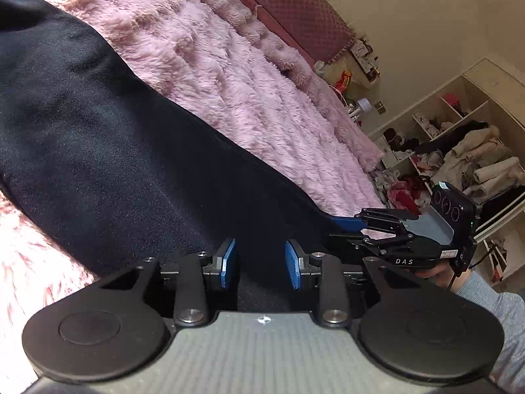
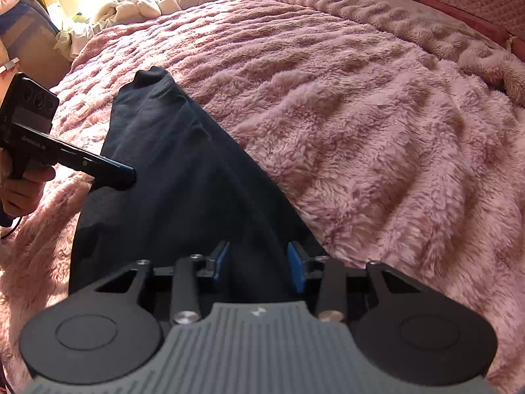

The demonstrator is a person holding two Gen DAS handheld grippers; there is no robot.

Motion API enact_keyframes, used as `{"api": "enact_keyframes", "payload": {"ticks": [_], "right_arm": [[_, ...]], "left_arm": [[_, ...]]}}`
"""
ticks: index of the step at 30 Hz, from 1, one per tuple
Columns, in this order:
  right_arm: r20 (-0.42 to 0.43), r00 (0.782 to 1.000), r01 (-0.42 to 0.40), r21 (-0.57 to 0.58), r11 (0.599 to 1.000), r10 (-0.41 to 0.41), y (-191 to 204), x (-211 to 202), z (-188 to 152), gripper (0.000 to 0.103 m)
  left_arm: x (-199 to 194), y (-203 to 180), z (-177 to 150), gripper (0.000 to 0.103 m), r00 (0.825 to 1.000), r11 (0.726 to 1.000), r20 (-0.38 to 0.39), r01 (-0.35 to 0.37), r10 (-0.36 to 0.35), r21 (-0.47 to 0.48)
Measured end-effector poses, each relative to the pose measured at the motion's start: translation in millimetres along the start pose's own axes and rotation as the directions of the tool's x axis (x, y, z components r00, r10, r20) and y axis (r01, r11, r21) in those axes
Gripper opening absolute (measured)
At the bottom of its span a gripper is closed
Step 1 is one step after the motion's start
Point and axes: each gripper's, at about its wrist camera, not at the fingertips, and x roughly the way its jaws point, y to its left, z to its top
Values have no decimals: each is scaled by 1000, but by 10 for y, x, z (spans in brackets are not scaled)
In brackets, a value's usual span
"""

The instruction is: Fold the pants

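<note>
Pants: dark navy soft fabric pants (image 2: pixel 170 177) lie stretched on the fluffy pink plush blanket (image 2: pixel 377 124)
Left gripper (image 1: pixel 261 262): blue-padded fingers apart, nothing between them, just above the pants
Right gripper (image 2: pixel 259 262): fingers spread wide, over the near end of the pants, holding nothing

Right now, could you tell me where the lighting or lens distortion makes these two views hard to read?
Right wrist view: sunlight blows out the top-left corner near the white bedding, and low light rakes long shadows across the pink blanket. Both views: the black pants show almost no fold detail. Left wrist view: fisheye bends the shelves at the right edge, and the blanket at lower left looks soft.
</note>
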Motion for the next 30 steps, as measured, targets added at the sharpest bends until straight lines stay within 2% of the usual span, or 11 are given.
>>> {"api": "enact_keyframes", "payload": {"ticks": [2,3,6,9,13,15,16,17,21,23,30], "right_arm": [[-9,1000,24,-56,998,-25,22,11,4,4],[-3,1000,25,-55,998,-25,0,3,14,1],[44,997,62,-25,998,-60,-93,-44,74,0],[55,991,123,-34,992,-121,-138,-47,127,0],[1,999,55,3,999,-55,-161,-17,223,0],[-15,1000,21,-5,1000,-21,-111,-2,256,8],[-25,999,23,-8,1000,-23,-89,18,269,30],[-43,999,29,-9,1000,-29,-74,57,281,43],[-108,993,-39,-15,999,37,-36,202,320,30],[-111,993,-36,-60,998,29,0,223,334,0],[-60,998,10,-132,991,-18,34,120,365,0]], "left_arm": [[-8,13,-10,36,1000,1000,-1,9,-9,-5],[-16,31,-11,37,1000,1000,-2,16,-16,-11],[-33,60,-9,37,1000,1000,-3,15,-15,-23],[-40,39,-16,37,1000,1000,-3,7,-7,-14],[-48,-12,-18,37,1000,1000,-7,-3,3,14],[-50,-2,-18,37,1000,1000,-8,0,0,8],[-55,7,-17,37,1000,1000,-9,2,-2,3],[-60,14,-15,37,1000,1000,-10,1,-1,0],[-77,17,-8,37,1000,1000,-10,-2,2,-3],[-64,9,-5,37,1000,1000,-11,-7,7,-1],[-76,-12,5,39,1000,1000,-10,3,-3,-4]]}}
